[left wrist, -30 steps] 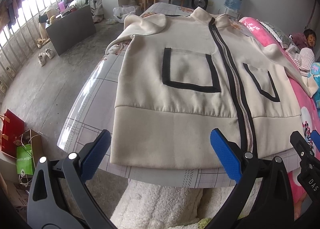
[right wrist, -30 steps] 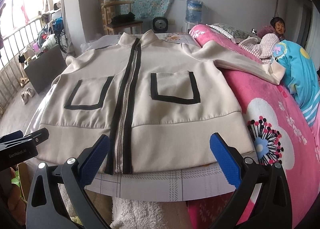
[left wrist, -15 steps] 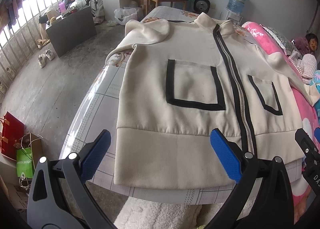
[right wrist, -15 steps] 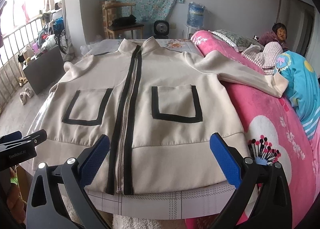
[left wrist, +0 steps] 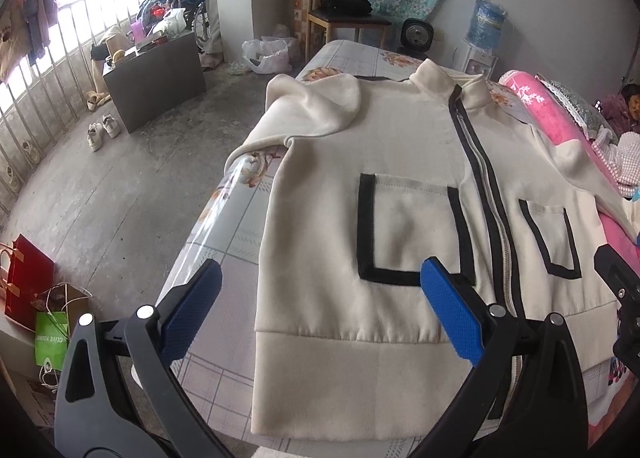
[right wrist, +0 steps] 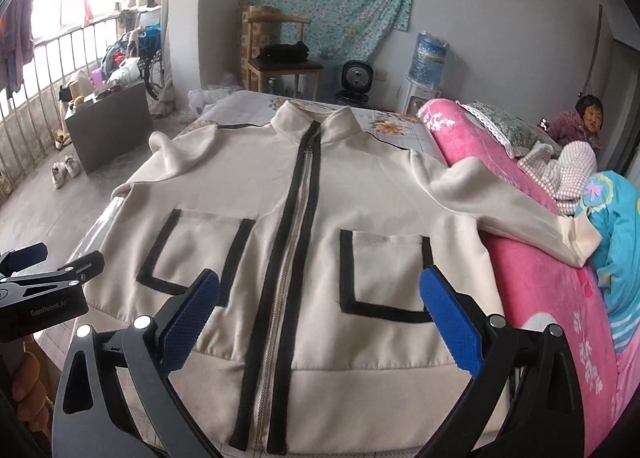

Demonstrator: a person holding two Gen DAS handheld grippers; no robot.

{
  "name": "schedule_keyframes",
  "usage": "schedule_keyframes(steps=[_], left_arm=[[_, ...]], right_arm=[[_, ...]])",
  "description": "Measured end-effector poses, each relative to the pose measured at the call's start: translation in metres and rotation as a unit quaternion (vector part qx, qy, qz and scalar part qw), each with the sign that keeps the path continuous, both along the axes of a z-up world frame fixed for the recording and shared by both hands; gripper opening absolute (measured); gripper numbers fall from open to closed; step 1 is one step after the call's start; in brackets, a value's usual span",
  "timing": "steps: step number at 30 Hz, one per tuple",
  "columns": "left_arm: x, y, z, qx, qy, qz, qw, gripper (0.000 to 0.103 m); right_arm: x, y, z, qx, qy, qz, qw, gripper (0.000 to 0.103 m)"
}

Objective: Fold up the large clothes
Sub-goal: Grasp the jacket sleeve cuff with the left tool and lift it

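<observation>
A cream jacket (left wrist: 400, 194) with black trim lies flat, zipped, front up on the tiled worktop (left wrist: 224, 234). The left gripper (left wrist: 320, 310) hovers over its left hem, jaws spread and holding nothing; the right gripper (right wrist: 320, 310) hovers over the zip and right pocket, jaws spread likewise. Only the left view shows the paper bags (left wrist: 48, 322) on the floor and the left sleeve folded back over the shoulder. Only the right view shows the right sleeve (right wrist: 504, 210) draped across the pink bedding (right wrist: 552, 298). A chair (right wrist: 280, 62) stands at the far end.
</observation>
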State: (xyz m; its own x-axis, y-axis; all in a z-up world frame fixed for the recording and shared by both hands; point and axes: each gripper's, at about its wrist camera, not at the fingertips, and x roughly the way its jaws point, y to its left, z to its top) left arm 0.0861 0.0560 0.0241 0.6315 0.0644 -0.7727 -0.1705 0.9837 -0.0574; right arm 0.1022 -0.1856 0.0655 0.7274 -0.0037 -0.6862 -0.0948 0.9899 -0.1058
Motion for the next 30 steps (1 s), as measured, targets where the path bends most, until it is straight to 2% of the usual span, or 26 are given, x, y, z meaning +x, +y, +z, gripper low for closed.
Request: schedule_keyframes(steps=[4, 8, 12, 15, 18, 20, 21, 23, 25, 27, 28, 29, 30], left_arm=[[0.005, 0.02, 0.002, -0.038, -0.053, -0.016, 0.9978, 0.096], [0.01, 0.048, -0.002, -0.109, -0.095, -0.024, 0.9892, 0.096], [0.034, 0.08, -0.015, -0.164, -0.073, -0.011, 0.9838, 0.096], [0.054, 0.113, -0.022, -0.175, -0.076, 0.024, 0.9813, 0.096], [0.087, 0.16, -0.039, -0.2, -0.046, 0.056, 0.977, 0.096], [0.111, 0.192, -0.06, -0.237, -0.006, 0.083, 0.9679, 0.096], [0.124, 0.21, -0.074, -0.266, 0.013, 0.098, 0.9587, 0.096], [0.147, 0.24, -0.109, -0.334, 0.062, 0.127, 0.9319, 0.095], [0.168, 0.261, -0.148, -0.408, 0.111, 0.141, 0.8952, 0.093], [0.179, 0.273, -0.189, -0.479, 0.156, 0.17, 0.847, 0.081], [0.183, 0.277, -0.208, -0.515, 0.171, 0.178, 0.8205, 0.079], [0.187, 0.28, -0.23, -0.553, 0.188, 0.189, 0.7898, 0.079], [0.188, 0.28, -0.248, -0.581, 0.196, 0.2, 0.7643, 0.079]], right_arm=[[0.031, 0.021, -0.009, 0.005, 0.016, 0.038, 0.999, 0.098], [0.061, 0.051, -0.027, 0.015, 0.032, 0.084, 0.996, 0.098], [0.088, 0.085, -0.052, 0.023, 0.068, 0.126, 0.989, 0.098], [0.102, 0.106, -0.069, 0.03, 0.09, 0.146, 0.985, 0.098], [0.11, 0.116, -0.079, 0.038, 0.105, 0.155, 0.982, 0.098], [0.112, 0.12, -0.083, 0.043, 0.111, 0.159, 0.98, 0.098], [0.114, 0.121, -0.086, 0.043, 0.113, 0.161, 0.98, 0.098], [0.118, 0.123, -0.09, 0.043, 0.118, 0.162, 0.979, 0.098], [0.121, 0.123, -0.093, 0.043, 0.122, 0.16, 0.979, 0.098], [0.125, 0.121, -0.096, 0.045, 0.126, 0.157, 0.978, 0.098], [0.127, 0.12, -0.097, 0.047, 0.128, 0.154, 0.979, 0.098], [0.129, 0.118, -0.099, 0.048, 0.131, 0.151, 0.979, 0.098], [0.131, 0.117, -0.101, 0.05, 0.134, 0.149, 0.978, 0.098]])
